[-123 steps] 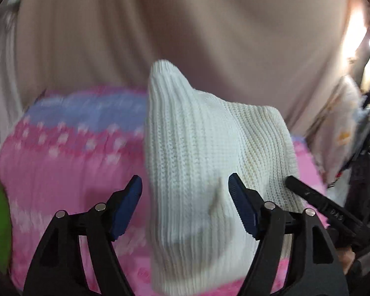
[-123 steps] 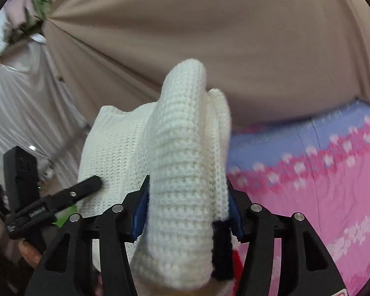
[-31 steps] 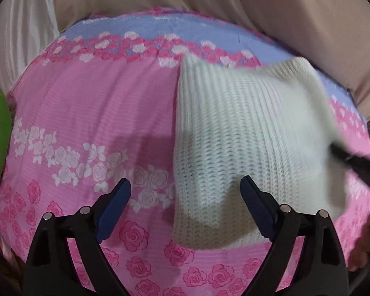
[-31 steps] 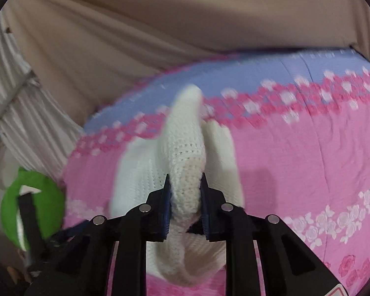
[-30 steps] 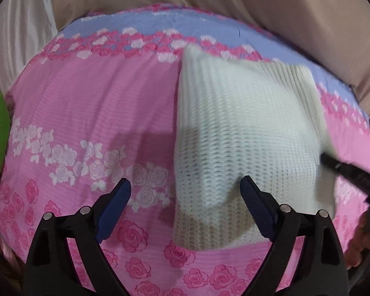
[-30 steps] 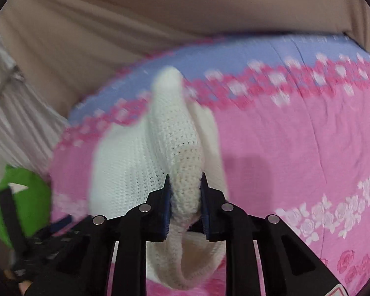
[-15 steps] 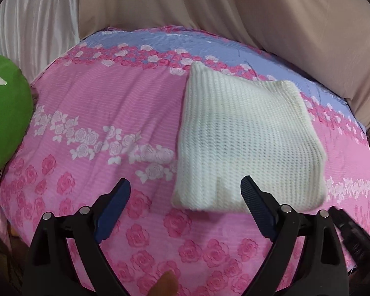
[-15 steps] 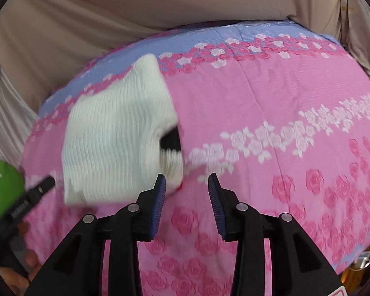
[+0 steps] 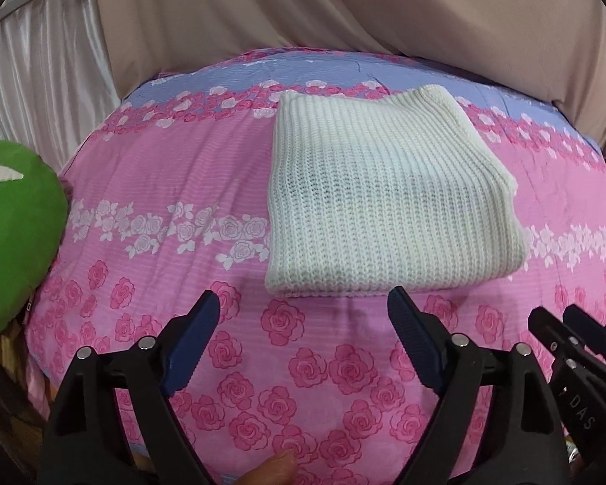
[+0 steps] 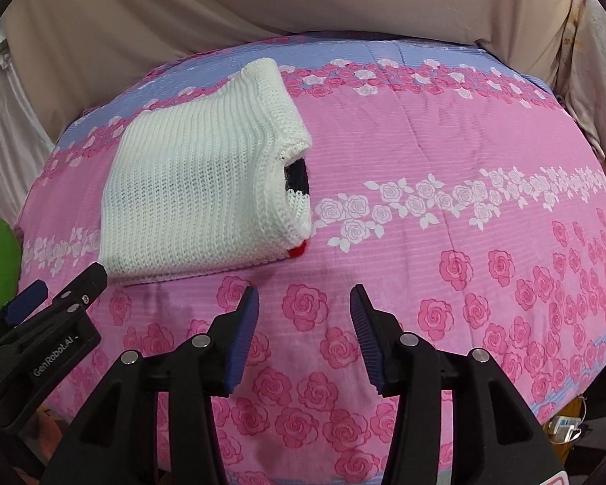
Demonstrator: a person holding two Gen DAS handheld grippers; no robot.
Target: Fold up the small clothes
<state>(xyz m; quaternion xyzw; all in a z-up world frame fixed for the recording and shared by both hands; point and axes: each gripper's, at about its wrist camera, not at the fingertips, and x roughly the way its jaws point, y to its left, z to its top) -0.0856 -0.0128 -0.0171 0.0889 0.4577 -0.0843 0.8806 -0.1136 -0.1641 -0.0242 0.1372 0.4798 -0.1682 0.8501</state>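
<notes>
On the pink rose-print bedspread [image 9: 149, 169], toward its far lilac band, lies the white knit garment [image 9: 384, 202], folded into a flat rectangle, with black and red parts showing at its open right-hand edge (seen from the right wrist). Left tool [image 9: 301, 337] and right tool [image 10: 305, 333] both hover above the bedspread on the near side of the garment, jaws spread and grasping nothing. A green cushion [image 9: 12, 238] sits at the bed's left edge.

Folded white sweater [image 10: 198, 190] on pink floral bedspread [image 10: 444, 210]; right gripper [image 10: 305, 307] spread, empty.
</notes>
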